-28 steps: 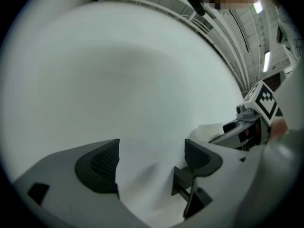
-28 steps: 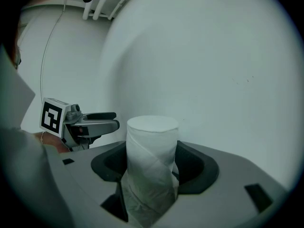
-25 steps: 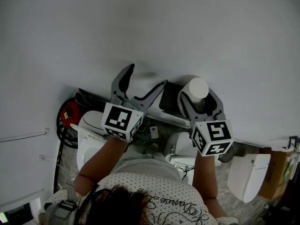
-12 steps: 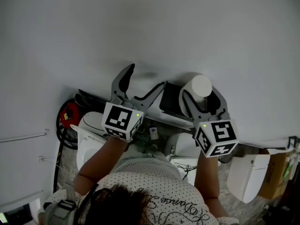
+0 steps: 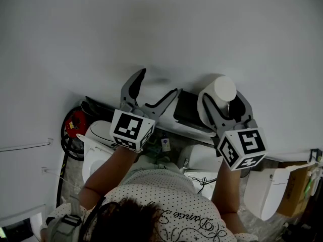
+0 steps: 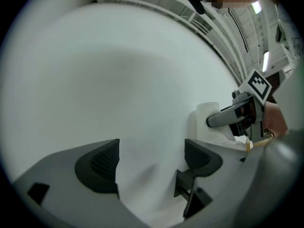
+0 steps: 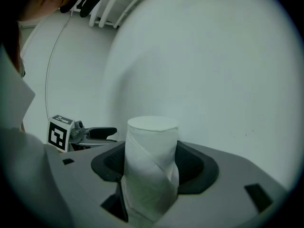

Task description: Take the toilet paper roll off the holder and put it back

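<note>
The white toilet paper roll [image 5: 224, 88] stands upright between the jaws of my right gripper [image 5: 222, 103], which is shut on it close to the white wall. In the right gripper view the roll [image 7: 151, 141] fills the gap between both dark pads of that gripper [image 7: 152, 167]. The black holder [image 5: 189, 112] sits on the wall just left of and below the roll, with nothing on it. My left gripper [image 5: 157, 82] stands open left of the holder, nothing between its pads [image 6: 102, 160]. From the left gripper view, the roll [image 6: 206, 120] shows at the right.
Below the grippers lie a white toilet [image 5: 98, 135], a red object [image 5: 75, 121] at the left, another white fixture [image 5: 267, 185] and a cardboard box [image 5: 298, 180] at the right. The plain white wall [image 5: 161, 29] fills the upper half.
My right gripper has lifted the roll up and to the right, away from the black holder. The left gripper has stayed where it was.
</note>
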`<action>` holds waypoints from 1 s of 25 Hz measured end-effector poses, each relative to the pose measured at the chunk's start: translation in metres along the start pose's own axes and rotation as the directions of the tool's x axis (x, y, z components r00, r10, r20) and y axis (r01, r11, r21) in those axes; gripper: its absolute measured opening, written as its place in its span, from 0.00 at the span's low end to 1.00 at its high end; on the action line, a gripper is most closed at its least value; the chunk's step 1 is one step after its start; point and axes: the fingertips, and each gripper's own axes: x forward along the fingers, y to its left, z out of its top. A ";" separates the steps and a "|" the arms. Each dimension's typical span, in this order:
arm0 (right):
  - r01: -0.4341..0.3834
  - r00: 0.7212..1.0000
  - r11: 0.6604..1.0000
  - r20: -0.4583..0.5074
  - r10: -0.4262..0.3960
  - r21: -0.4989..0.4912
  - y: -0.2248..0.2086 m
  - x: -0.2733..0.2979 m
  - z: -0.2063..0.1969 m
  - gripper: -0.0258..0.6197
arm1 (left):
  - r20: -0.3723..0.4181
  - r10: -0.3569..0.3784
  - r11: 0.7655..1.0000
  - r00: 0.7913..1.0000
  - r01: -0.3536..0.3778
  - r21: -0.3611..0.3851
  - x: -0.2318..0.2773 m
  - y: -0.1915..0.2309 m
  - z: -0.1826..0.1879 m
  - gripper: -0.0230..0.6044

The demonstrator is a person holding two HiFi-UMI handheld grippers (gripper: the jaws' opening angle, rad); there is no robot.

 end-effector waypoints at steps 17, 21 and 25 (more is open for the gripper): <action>0.028 0.998 1.000 0.052 -0.027 -0.013 -0.009 -0.011 0.020 0.50 | 0.015 -0.006 1.000 1.000 0.006 -0.003 0.001 0.000 0.005 0.69; 0.040 0.999 0.999 0.028 -0.040 -0.008 -0.013 -0.009 0.010 0.50 | 0.014 -0.002 1.000 1.000 0.002 -0.004 0.001 0.001 0.005 0.69; 0.039 0.999 0.999 0.005 -0.039 -0.013 -0.010 -0.006 0.001 0.50 | 0.011 -0.001 1.000 1.000 0.001 -0.006 0.000 0.000 0.004 0.69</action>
